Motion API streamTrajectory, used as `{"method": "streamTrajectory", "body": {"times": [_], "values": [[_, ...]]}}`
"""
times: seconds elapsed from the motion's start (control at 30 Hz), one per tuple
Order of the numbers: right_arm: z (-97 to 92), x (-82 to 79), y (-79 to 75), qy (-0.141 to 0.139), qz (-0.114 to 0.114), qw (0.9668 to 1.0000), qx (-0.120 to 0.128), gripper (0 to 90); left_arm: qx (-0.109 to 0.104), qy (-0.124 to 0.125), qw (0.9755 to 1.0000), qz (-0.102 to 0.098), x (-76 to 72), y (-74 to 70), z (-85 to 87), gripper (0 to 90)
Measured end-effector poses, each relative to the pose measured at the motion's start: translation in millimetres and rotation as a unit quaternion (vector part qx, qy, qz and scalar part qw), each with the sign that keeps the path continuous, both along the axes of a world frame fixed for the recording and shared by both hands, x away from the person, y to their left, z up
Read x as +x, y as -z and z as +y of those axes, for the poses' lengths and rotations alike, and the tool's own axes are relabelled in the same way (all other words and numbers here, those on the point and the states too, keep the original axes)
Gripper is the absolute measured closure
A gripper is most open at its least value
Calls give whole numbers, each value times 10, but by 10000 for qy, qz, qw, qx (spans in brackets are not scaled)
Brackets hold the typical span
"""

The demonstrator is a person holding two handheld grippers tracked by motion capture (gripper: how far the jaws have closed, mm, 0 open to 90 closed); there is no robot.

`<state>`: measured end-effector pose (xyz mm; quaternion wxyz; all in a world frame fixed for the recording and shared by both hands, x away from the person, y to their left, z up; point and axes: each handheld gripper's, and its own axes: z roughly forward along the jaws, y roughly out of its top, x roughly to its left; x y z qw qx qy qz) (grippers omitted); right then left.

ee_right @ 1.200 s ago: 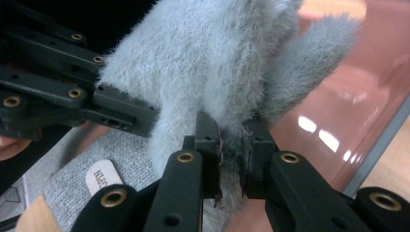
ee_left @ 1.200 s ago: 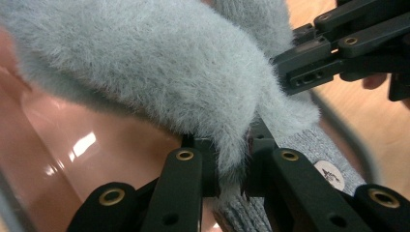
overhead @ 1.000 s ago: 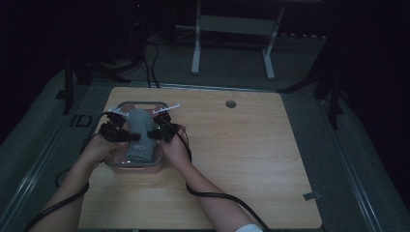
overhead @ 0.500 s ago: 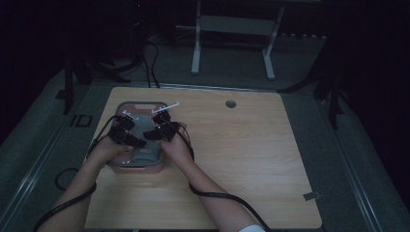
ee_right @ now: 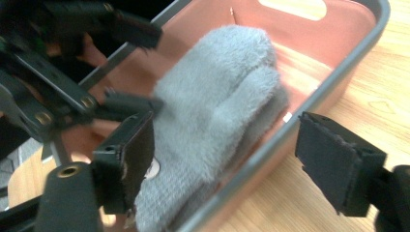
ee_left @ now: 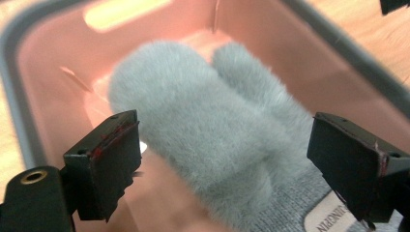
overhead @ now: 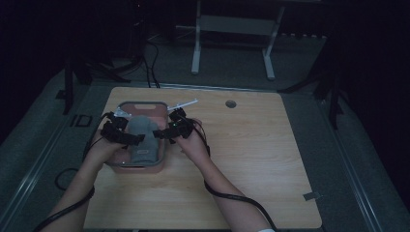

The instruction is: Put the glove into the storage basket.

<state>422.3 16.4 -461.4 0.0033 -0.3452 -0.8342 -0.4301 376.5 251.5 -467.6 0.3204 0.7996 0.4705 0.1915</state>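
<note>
Where the grey fleece mitten (ee_left: 208, 140) lies is on the floor of the pink bin (overhead: 159, 159), stretched lengthwise with its fluffy fingertip end toward the far wall's handle slot and its knitted cuff, bearing a small sewn label (ee_left: 333, 220), toward the person. It sits directly ahead of and below the left gripper (ee_left: 227, 164), between the lines of the two jaws but not touched by either pad; the jaws have just been opening and now stand wide apart, released, with nothing pinched. From the right gripper (ee_right: 227, 159) the mitten lies ahead and toward its left jaw, while the bin's grey-edged rim (ee_right: 270, 145) runs across between the jaws — these too have just been opening and stand spread, gripping nothing. In the high view the left gripper (overhead: 126, 135) and right gripper (overhead: 167, 130) flank the mitten (overhead: 142, 140) from either side, over the bin on the wooden table (overhead: 251, 159). I judge the mitten to be very light, soft and limp: it will fold and droop from wherever it is pinched, and the pile is likely to slip a little under the pads, though nothing about it is fragile. The best hold looks to be the knitted cuff near the label, which is thinner and firmer than the fleece — or a deep pinch across the thick palm so that both layers are caught.
</note>
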Motion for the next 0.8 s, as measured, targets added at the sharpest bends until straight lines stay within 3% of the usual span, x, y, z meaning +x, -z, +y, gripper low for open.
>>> {"method": "streamTrajectory", "body": {"times": [0.23,0.27,0.37,0.53,0.8], "values": [[-210,-46,-34,-146,-273,9995,-83,167,-222,-228,9984,-476,-153,-89,-51,93],[-237,-54,-41,-160,-284,9994,-89,164,-275,-226,9974,-621,-194,-109,-83,93],[-295,-80,-51,-204,-390,9989,-158,163,-292,-189,9972,-667,-220,-121,-115,93],[-383,-143,-46,-329,-528,9978,-228,152,-320,19,9953,-910,-340,-141,-324,92],[-600,-268,-46,-403,-617,9971,-172,152,-549,515,9922,-991,-470,-132,-651,92]]}}
